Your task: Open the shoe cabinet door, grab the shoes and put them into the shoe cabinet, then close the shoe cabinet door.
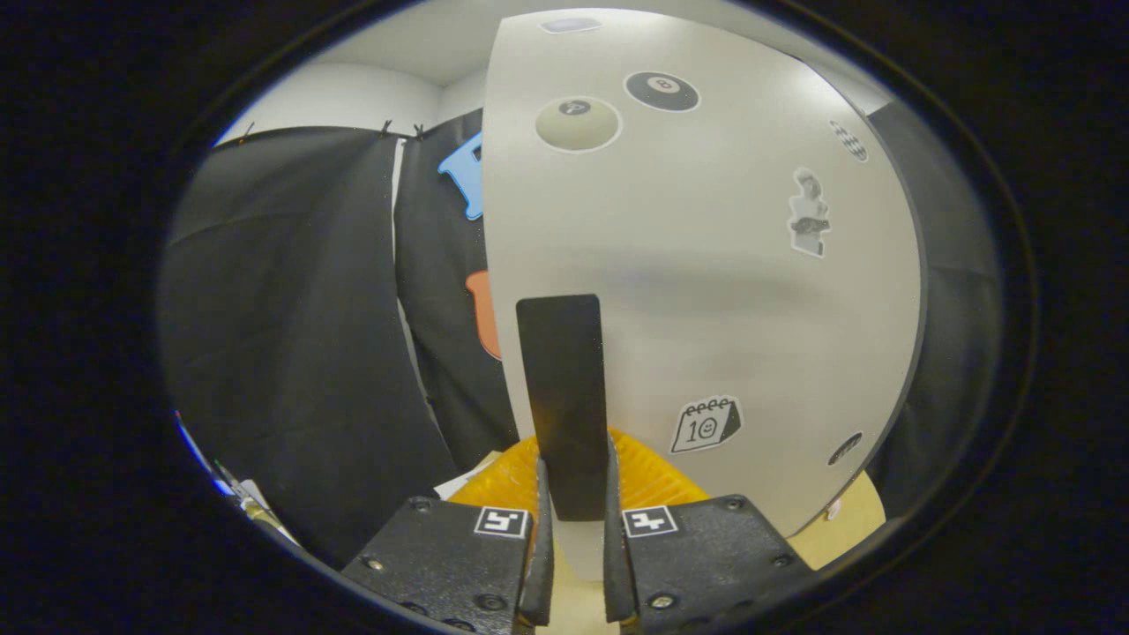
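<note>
Gripper (578, 494) clamped on door handle (564, 397), cabinet door (706, 291) edge-left.

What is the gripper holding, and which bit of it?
The gripper pinches the cabinet door by its dark upright handle, near the handle's lower end.

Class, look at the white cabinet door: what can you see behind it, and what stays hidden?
Beside the door, whose handle the gripper grips, black cloth hangs. The door covers whatever lies directly behind it.

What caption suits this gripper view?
Gripper shut on the black handle of the stickered white cabinet door.
</note>
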`<state>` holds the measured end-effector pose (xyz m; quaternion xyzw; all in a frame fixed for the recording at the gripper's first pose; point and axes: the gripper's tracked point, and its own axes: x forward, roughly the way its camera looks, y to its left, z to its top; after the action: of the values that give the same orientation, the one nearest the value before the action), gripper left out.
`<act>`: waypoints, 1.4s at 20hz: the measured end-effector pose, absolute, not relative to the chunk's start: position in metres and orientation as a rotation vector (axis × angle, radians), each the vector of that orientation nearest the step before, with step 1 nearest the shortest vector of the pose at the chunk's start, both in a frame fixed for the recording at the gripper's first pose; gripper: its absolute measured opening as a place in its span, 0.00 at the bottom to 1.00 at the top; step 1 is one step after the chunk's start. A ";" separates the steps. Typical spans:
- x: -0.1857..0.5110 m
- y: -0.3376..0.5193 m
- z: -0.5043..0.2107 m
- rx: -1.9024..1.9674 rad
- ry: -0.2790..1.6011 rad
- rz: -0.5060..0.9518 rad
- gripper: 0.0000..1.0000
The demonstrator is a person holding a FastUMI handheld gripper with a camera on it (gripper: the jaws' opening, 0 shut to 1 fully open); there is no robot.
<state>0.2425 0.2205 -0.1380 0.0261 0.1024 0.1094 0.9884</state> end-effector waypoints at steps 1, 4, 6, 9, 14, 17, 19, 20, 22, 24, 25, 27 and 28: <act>0.236 0.219 -0.133 0.054 0.203 0.227 0.26; 0.223 0.214 -0.133 0.052 0.197 0.252 0.25; 0.210 0.209 -0.133 0.048 0.198 0.267 0.25; 0.194 0.201 -0.134 0.059 0.200 0.291 0.24; 0.169 0.184 -0.133 0.064 0.197 0.318 0.24; 0.156 0.170 -0.133 0.069 0.198 0.327 0.24; 0.151 0.160 -0.133 0.075 0.201 0.330 0.24; 0.149 0.155 -0.133 0.071 0.201 0.329 0.24; 0.141 0.144 -0.133 0.067 0.200 0.317 0.24; 0.132 0.131 -0.132 0.059 0.198 0.295 0.24; 0.130 0.124 -0.132 0.053 0.195 0.280 0.23; 0.125 0.111 -0.132 0.033 0.190 0.253 0.21; 0.123 0.105 -0.131 0.027 0.186 0.245 0.18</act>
<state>0.1229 0.1050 -0.1314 0.0133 0.0927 0.1218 0.9881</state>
